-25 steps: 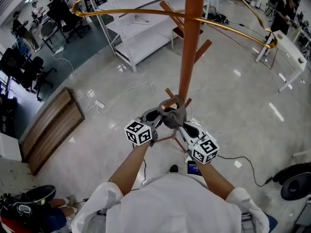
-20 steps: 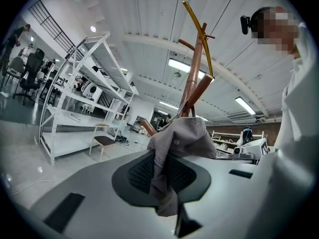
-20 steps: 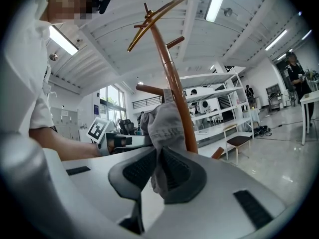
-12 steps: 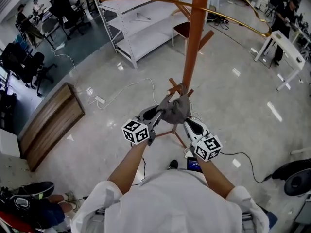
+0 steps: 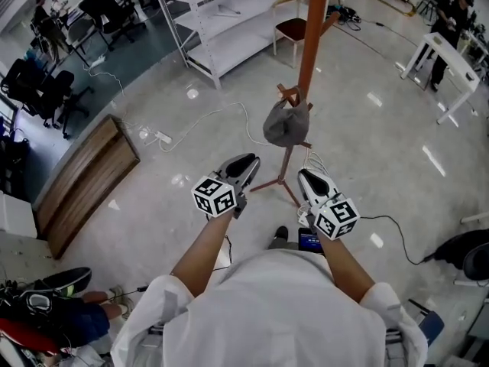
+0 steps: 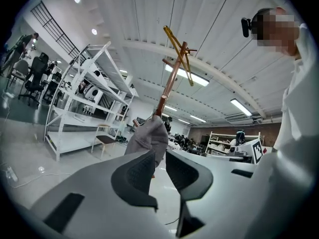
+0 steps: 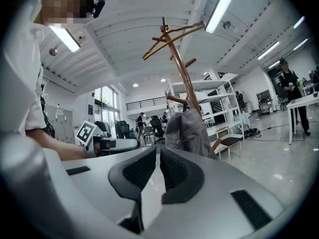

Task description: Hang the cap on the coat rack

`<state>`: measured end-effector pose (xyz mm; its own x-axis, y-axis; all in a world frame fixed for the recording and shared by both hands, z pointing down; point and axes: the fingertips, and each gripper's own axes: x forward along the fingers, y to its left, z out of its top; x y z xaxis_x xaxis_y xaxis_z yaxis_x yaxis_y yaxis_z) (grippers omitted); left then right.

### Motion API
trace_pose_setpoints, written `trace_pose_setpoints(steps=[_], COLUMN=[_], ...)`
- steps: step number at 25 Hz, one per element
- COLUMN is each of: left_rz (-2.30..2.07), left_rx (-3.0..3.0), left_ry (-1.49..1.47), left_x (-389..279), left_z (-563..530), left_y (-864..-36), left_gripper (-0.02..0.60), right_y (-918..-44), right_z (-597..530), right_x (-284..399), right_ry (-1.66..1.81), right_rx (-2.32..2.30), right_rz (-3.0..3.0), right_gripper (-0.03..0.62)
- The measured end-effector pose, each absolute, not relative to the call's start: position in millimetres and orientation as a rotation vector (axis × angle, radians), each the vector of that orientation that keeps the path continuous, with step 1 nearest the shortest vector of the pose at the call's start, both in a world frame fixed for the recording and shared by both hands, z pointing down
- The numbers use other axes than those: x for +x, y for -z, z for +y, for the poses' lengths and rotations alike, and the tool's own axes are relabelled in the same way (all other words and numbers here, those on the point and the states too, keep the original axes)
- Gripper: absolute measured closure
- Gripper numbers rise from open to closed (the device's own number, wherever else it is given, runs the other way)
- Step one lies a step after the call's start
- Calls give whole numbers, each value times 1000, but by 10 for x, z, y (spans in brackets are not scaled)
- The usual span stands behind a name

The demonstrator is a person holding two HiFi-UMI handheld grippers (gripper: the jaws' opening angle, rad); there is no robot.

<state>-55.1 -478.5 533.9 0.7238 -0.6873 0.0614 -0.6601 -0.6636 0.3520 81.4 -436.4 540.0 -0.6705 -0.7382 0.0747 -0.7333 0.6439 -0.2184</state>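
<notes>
A grey cap (image 5: 285,123) hangs on a low peg of the orange-brown coat rack (image 5: 312,37), free of both grippers. My left gripper (image 5: 246,163) sits below and left of the cap, a short way off, jaws nearly together with nothing between them. My right gripper (image 5: 307,176) sits below and right of it, also empty and drawn together. In the left gripper view the cap (image 6: 149,136) shows beyond the gripper (image 6: 158,156), against the rack pole (image 6: 169,83). The right gripper view shows the cap (image 7: 187,131) past the gripper (image 7: 158,156), on the rack (image 7: 182,68).
White metal shelving (image 5: 221,21) stands behind the rack, with a chair (image 5: 294,29) beside it. A wooden bench (image 5: 84,182) lies at left. Cables (image 5: 199,125) and a phone (image 5: 309,241) lie on the floor. A white table (image 5: 451,60) is at right.
Both grippers let go of the cap and drew back toward me. The cap now hangs on the peg by itself. The head view has shifted back from the rack.
</notes>
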Motion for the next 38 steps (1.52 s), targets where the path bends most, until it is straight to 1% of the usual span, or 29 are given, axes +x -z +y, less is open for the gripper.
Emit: trace_pose_setpoints(steps=[12, 25, 29, 38], left_rz=[-1005, -953, -929, -920], left_rx=[2630, 2643, 2677, 2687], left_ry=[189, 242, 265, 311], left_x=[-816, -956, -888, -850], left_z=[-3403, -2062, -1736, -1254], left_y=[-5239, -5383, -5268, -5116], left_gripper=[543, 561, 565, 566], right_y=[-5346, -5482, -5450, -5273], right_z=[-3145, -1715, -1434, -1061], right_x=[601, 381, 445, 356], right_ry=[304, 295, 294, 259], right_rx=[-1319, -1394, -1415, -1375], right_rz=[2803, 2818, 2825, 2846], right_gripper=[565, 565, 565, 565])
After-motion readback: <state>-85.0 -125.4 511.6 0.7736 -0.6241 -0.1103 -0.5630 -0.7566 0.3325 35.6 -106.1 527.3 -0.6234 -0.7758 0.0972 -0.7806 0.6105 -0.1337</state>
